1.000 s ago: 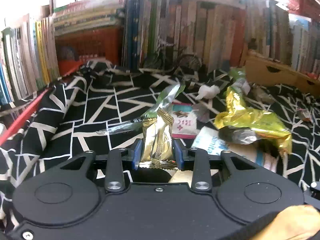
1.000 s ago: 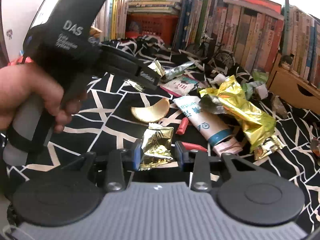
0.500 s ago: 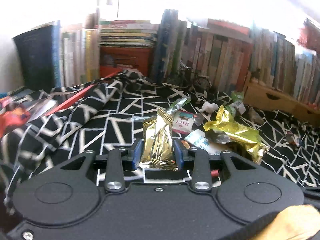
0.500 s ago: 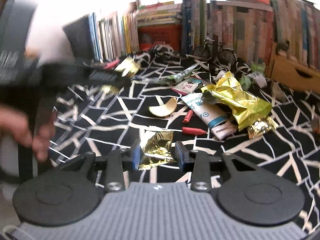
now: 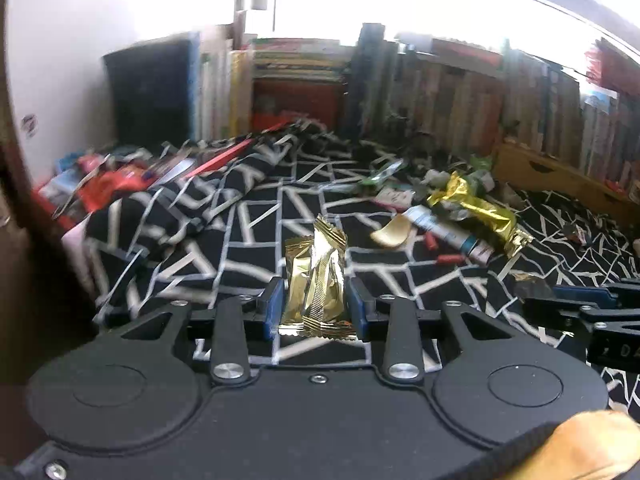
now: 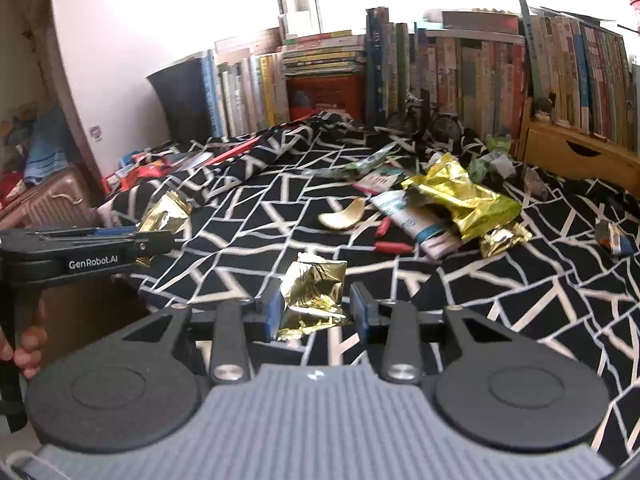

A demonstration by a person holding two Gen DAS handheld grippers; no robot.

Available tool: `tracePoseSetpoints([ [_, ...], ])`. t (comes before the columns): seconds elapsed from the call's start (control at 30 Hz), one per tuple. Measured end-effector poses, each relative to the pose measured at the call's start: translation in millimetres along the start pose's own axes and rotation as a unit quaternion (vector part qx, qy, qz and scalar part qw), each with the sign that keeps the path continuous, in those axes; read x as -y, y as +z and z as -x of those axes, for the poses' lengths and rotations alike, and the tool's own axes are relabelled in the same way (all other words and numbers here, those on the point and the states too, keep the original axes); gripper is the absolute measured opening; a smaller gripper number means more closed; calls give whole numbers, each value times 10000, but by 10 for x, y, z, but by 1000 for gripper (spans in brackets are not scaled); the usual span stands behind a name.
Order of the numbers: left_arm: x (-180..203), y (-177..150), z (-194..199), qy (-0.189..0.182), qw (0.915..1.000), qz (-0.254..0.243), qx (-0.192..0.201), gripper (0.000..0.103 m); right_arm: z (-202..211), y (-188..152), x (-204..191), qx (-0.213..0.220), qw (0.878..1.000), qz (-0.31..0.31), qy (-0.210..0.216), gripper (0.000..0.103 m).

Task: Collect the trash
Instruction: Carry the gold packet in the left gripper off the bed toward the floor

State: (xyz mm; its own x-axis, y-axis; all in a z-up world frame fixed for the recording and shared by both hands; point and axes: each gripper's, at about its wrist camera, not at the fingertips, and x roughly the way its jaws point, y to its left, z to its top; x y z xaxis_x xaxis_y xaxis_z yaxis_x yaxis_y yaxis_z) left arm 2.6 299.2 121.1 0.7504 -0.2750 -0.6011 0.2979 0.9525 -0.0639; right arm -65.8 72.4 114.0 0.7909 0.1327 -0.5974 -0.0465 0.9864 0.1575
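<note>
My left gripper (image 5: 315, 309) is shut on an upright gold snack wrapper (image 5: 316, 280), lifted above the black-and-white cloth (image 5: 256, 256). My right gripper (image 6: 314, 307) is shut on a crumpled gold foil wrapper (image 6: 314, 290), also off the cloth. In the right wrist view the left gripper (image 6: 158, 236) reaches in from the left edge with its gold wrapper (image 6: 166, 212) sticking out past the cloth's left border. More trash lies ahead on the right: a big yellow foil bag (image 6: 456, 196), a white tube (image 6: 416, 224), a curved chip (image 6: 344, 216) and red scraps (image 6: 390, 247).
Books (image 6: 460, 76) and a red crate (image 6: 324, 96) line the back. A wooden drawer box (image 6: 576, 152) stands at the back right. A pink suitcase (image 6: 44, 204) and a red bin of litter (image 5: 100, 180) sit left of the cloth's edge. A small wrapper (image 6: 612, 236) lies far right.
Both grippers have lifted and pulled back toward the left with their gold wrappers still held. The trash pile now looks smaller and farther right; the left gripper has swung out beyond the cloth's left edge.
</note>
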Motion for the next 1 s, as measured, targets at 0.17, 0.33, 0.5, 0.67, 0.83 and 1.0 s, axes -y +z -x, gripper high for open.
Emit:
tracePoseSetpoints([
  [0.17,-289,-216,243,42,9999,-88,-45,32,141,-138,-351,50,9999,112,101,42],
  [0.33,-587,-451,422,181,9995,36,-258,32,184,-240,-725,-21,9989,281,367,42],
  [0.5,-821,-713,522,283,9981,141,-526,32,114,-354,-1035,-181,9973,423,566,42],
  [0.67,-1006,-963,523,267,9962,193,-804,33,65,-450,-1314,-262,9957,536,703,42],
  [0.83,-1134,-1135,429,335,9938,210,-1041,33,-12,-540,-1550,-343,9936,743,774,42],
  [1.0,-1215,-1217,307,369,9924,245,-1145,33,-89,-613,-1680,-459,9919,861,810,42],
])
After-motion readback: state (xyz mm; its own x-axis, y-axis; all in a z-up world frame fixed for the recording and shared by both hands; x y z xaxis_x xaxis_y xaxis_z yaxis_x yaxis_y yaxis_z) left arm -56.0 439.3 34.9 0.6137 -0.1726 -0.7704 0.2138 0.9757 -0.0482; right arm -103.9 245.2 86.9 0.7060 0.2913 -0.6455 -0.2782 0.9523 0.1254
